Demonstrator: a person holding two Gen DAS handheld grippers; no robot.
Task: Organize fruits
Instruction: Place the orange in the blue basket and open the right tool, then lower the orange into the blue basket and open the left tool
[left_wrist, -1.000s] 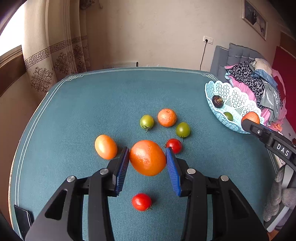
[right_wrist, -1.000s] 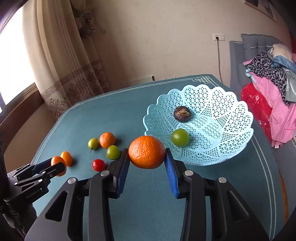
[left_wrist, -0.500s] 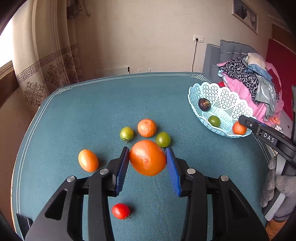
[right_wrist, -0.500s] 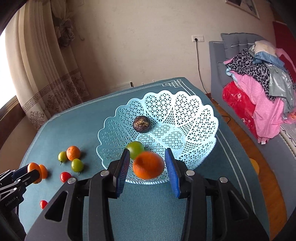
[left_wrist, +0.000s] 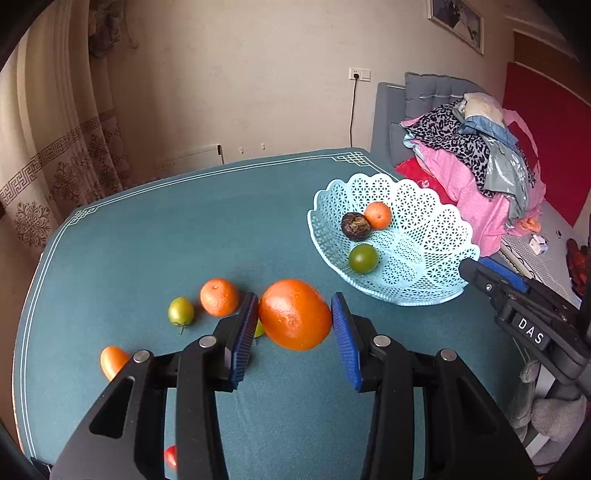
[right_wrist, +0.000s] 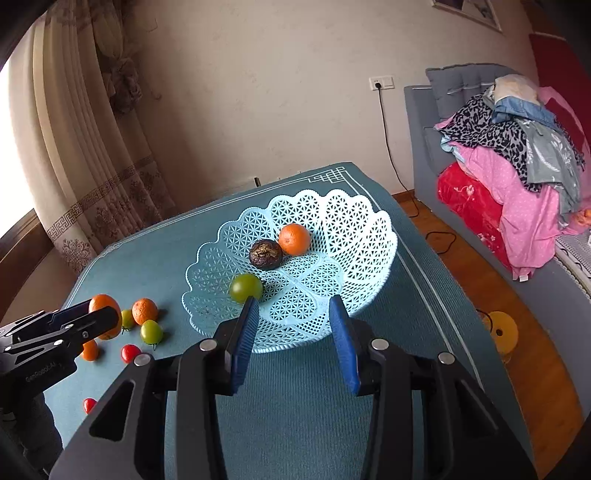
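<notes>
Fruits: the small orange (right_wrist: 294, 239), earlier clamped in the right gripper (right_wrist: 291, 332), now lies in the basket (right_wrist: 354, 221); that claw stands apart, empty. The left gripper (left_wrist: 293, 328) clamps a glossy big orange (left_wrist: 294, 319).

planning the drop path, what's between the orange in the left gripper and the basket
Only bare teal tablecloth lies between the held orange and the basket, as the left wrist view shows.

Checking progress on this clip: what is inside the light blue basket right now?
Three fruits lie in the basket: an orange, a dark wrinkled fruit and a green tomato. The right tongs cover part of its near rim.
</notes>
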